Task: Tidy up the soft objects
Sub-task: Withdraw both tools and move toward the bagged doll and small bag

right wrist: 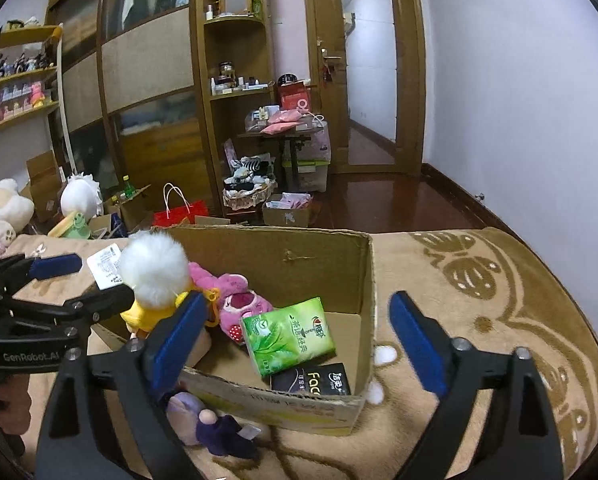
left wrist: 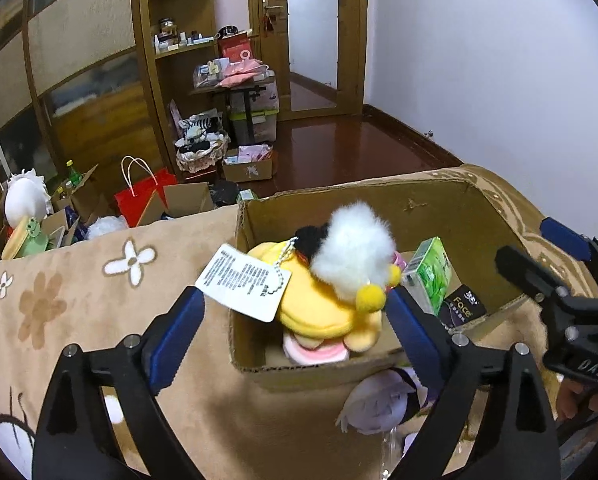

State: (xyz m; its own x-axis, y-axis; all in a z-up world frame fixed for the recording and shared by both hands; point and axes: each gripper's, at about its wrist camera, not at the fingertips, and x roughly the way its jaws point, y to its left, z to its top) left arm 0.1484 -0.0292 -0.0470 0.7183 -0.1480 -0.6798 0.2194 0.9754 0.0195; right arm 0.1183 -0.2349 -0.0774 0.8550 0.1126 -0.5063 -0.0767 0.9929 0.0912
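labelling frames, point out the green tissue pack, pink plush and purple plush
green tissue pack (right wrist: 289,334), right wrist view, middle of its front face
pink plush (right wrist: 241,304), right wrist view, its pink snout
purple plush (right wrist: 219,430), right wrist view, its dark purple body

Yellow plush toy (left wrist: 319,304), brown cardboard box (left wrist: 439,208), flower-patterned tan blanket (left wrist: 99,300).

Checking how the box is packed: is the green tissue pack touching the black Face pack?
Touching. The right wrist view shows the green tissue pack lying with its lower edge overlapping the black Face pack, no gap.
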